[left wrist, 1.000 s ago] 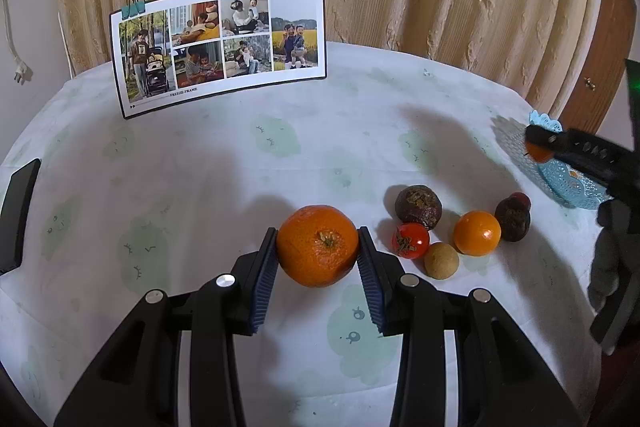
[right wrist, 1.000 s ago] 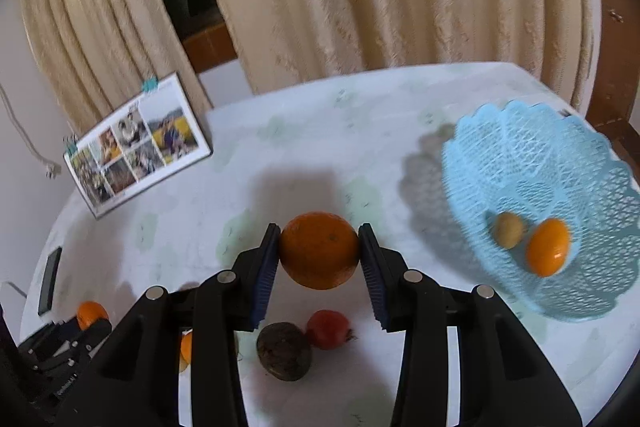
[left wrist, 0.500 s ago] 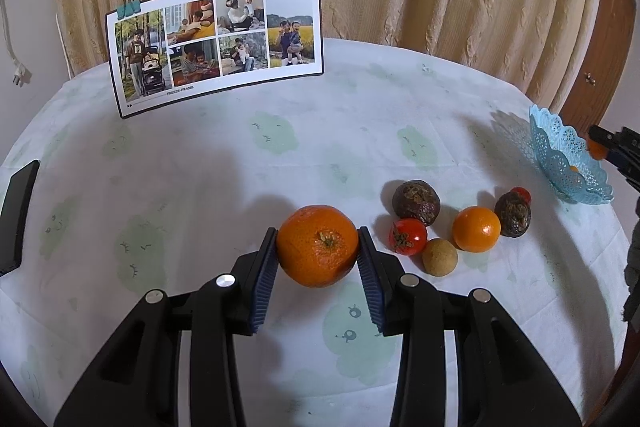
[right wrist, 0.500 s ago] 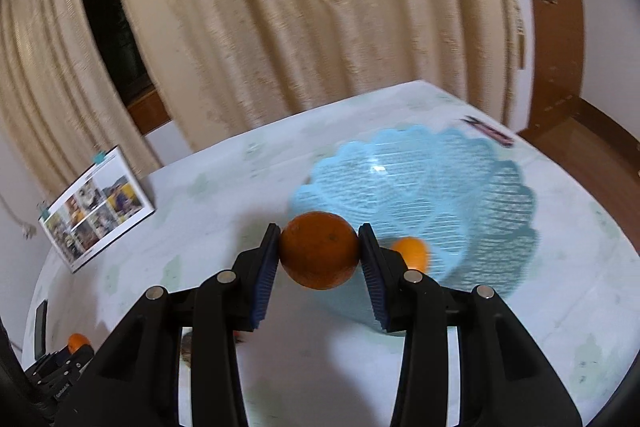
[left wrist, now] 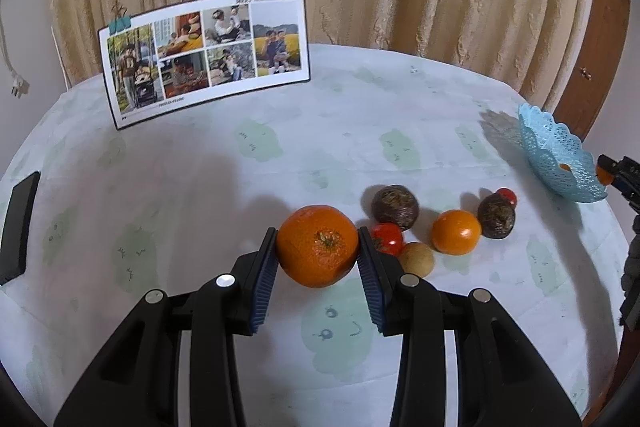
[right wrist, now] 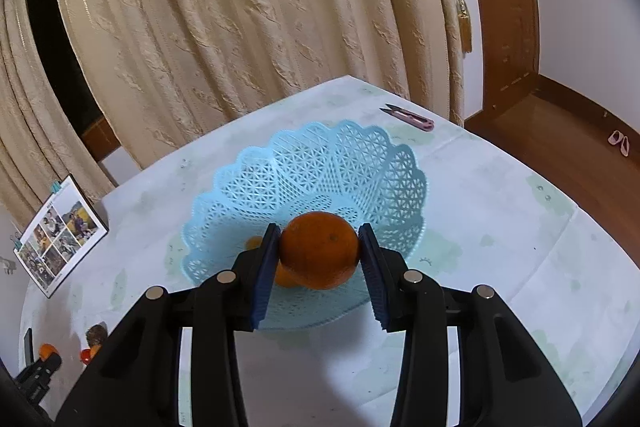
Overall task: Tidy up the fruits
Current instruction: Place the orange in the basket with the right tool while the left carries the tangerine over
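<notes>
The left gripper (left wrist: 318, 255) grips a mandarin orange (left wrist: 317, 246) between its blue pads, stem end facing the camera; the fruit is round, with no clear long axis. It sits over the tablecloth (left wrist: 240, 187), well apart from the blue lattice basket (left wrist: 560, 159). Just beside it, toward the basket, lie a red tomato (left wrist: 387, 238), a tan round fruit (left wrist: 417, 259), a dark passion fruit (left wrist: 395, 207), a smaller orange (left wrist: 456, 231), another dark fruit (left wrist: 496, 217) and a small red one (left wrist: 507, 195).

The right gripper (right wrist: 319, 253) clamps a second orange (right wrist: 319, 250) above the basket's (right wrist: 320, 163) near wall. Below it in the basket lies another orange fruit (right wrist: 285, 277). Beyond the basket lie pink thread snips (right wrist: 410, 117); far from it stands a photo card (left wrist: 204, 57).
</notes>
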Demonstrator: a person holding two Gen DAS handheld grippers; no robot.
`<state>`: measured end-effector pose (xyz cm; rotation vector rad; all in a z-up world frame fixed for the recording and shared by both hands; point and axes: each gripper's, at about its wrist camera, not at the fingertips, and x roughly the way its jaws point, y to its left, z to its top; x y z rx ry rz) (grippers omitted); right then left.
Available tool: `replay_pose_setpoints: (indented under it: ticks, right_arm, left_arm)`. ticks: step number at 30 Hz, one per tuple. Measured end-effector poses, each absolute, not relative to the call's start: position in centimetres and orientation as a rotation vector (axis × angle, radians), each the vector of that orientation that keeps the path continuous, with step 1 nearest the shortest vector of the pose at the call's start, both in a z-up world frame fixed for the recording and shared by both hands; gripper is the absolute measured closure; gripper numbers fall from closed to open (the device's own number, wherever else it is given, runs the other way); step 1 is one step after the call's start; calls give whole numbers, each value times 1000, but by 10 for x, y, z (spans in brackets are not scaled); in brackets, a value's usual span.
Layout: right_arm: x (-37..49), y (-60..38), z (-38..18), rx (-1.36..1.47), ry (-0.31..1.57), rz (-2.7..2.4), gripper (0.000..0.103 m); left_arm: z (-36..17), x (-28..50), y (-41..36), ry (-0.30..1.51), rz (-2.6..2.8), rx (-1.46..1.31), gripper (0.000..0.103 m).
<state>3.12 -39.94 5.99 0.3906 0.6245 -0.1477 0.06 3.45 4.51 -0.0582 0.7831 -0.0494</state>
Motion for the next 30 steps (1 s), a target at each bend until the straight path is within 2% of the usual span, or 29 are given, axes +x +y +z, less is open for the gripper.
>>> replay_pose_setpoints:
  ticks: [11,13,15,28,30]
  right_arm:
    - [32,-411,46,423,624,-161,62]
    - [31,-412,46,430,615,-162,59]
    - [27,-415,49,443,586,-169,48]
    - [3,-417,50,395,434,-340,47]
    - [-2,-416,51,387,409,-361,44]
  left_arm:
    - [69,2,4,745,-80,-8,64]
    - [72,3,-3,743,-94,0,64]
    - [76,5,-13,739,-110,12,64]
    - [98,31,-96,695,-268,69,64]
    - [100,38,-113,693,-306,74,64]
